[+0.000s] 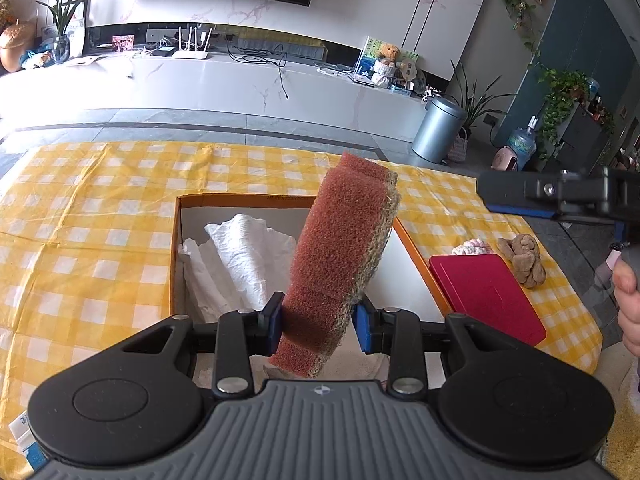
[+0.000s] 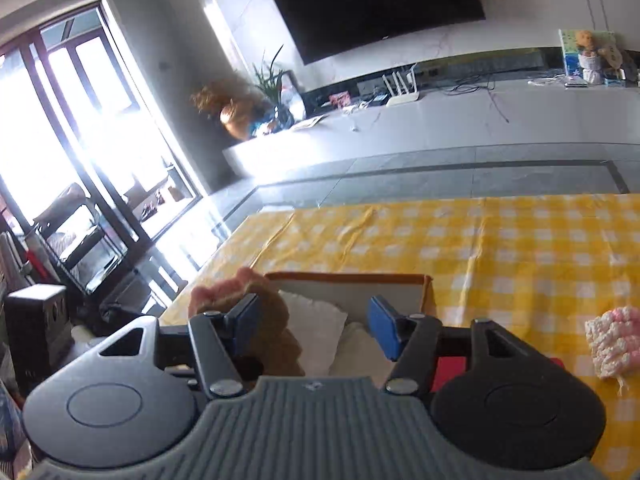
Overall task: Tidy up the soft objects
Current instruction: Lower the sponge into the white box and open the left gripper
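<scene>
- Left wrist view: my left claw (image 1: 320, 326) is clamped on a rusty-red sponge (image 1: 340, 256). The two blue pads (image 1: 276, 322) press its lower part from both sides.
- The sponge stands up tall and leans a bit to the right. It has a rough grey-green layer on its right side. It hangs in the air over the box (image 1: 176, 240).
- The box is open on top, with orange edges and white walls inside. It sits on the desk (image 1: 80, 208), which has a yellow and white check cloth.
- Inside the box I see crumpled white paper (image 1: 240, 256) on the left side.
- Just right of the box lies a flat red pad (image 1: 488, 296). Behind it sit a pink and white knitted thing (image 1: 472, 247) and a brown knotted cloth (image 1: 524, 258).
- My right claw (image 1: 560, 194) shows at the right edge, up in the air. From here I cannot tell how wide it is.
- Right wrist view: my right claw (image 2: 316, 330) stands apart, with nothing between its blue pads (image 2: 384, 326). It holds nothing.
- The sponge (image 2: 276, 320) and left claw are blurry behind my left pad; I cannot tell if they touch it.
- The box (image 2: 348, 278) is just ahead, with white paper (image 2: 316, 328) inside.
- The knitted thing (image 2: 614, 340) lies on the desk (image 2: 480, 240) at the right, well apart from the box.
</scene>
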The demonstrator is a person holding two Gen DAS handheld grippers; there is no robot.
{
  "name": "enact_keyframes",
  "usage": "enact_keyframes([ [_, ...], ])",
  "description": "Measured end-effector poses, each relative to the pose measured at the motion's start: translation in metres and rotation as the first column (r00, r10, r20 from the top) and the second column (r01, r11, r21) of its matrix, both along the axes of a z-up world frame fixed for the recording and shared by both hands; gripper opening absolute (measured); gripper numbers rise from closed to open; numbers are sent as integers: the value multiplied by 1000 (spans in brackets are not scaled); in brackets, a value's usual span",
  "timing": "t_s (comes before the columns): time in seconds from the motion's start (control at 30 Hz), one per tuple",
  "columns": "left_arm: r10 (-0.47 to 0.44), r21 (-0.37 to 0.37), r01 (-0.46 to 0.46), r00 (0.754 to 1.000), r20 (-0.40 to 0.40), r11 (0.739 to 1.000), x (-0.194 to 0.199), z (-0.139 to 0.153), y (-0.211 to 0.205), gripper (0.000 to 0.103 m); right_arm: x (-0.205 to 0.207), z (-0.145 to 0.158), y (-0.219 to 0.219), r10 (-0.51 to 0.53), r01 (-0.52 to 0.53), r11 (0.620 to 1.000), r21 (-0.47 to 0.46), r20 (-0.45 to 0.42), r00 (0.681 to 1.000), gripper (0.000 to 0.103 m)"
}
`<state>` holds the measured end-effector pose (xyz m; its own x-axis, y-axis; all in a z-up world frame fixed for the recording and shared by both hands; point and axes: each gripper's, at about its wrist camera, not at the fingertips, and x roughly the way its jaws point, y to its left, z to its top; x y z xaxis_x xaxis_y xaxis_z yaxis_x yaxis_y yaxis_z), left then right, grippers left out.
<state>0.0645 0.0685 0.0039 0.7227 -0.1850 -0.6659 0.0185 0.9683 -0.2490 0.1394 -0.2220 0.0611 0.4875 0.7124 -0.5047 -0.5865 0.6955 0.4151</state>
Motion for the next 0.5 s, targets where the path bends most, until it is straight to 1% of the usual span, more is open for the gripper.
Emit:
enact_keyframes([
  [0.07, -8, -7, 8, 1000, -3, 1000, 2, -1, -2, 40, 6, -1, -8, -58, 58, 998, 16, 13, 998, 61],
  [0.13, -17, -17, 16, 1000, -7, 1000, 3, -4, -4, 40, 13, -5, -17, -109, 109, 993, 44, 2, 994, 61],
  [0.23, -29, -18, 29, 999, -18, 999, 5, -9, -8, 40, 18, -18, -29, -116, 119, 987, 109, -36, 993, 61],
  [0.27, -31, -15, 30, 999, -20, 999, 5, -10, -10, 40, 18, -24, -30, -109, 114, 987, 115, -47, 993, 61],
  [0.33, -31, -23, 30, 999, -36, 999, 7, -12, -11, 40, 17, -35, -30, -107, 110, 991, 82, -48, 993, 61],
  [0.4, -32, -47, 29, 998, -62, 998, 11, -11, -12, 40, 13, -40, -36, -94, 94, 995, 16, -2, 996, 61],
  [0.47, -47, -70, 41, 995, -88, 997, 21, -9, -13, 40, 14, -40, -44, -100, 100, 995, 6, 18, 995, 61],
  [0.5, -56, -81, 47, 993, -102, 996, 27, -9, -14, 40, 18, -41, -53, -116, 115, 993, 25, 11, 993, 61],
])
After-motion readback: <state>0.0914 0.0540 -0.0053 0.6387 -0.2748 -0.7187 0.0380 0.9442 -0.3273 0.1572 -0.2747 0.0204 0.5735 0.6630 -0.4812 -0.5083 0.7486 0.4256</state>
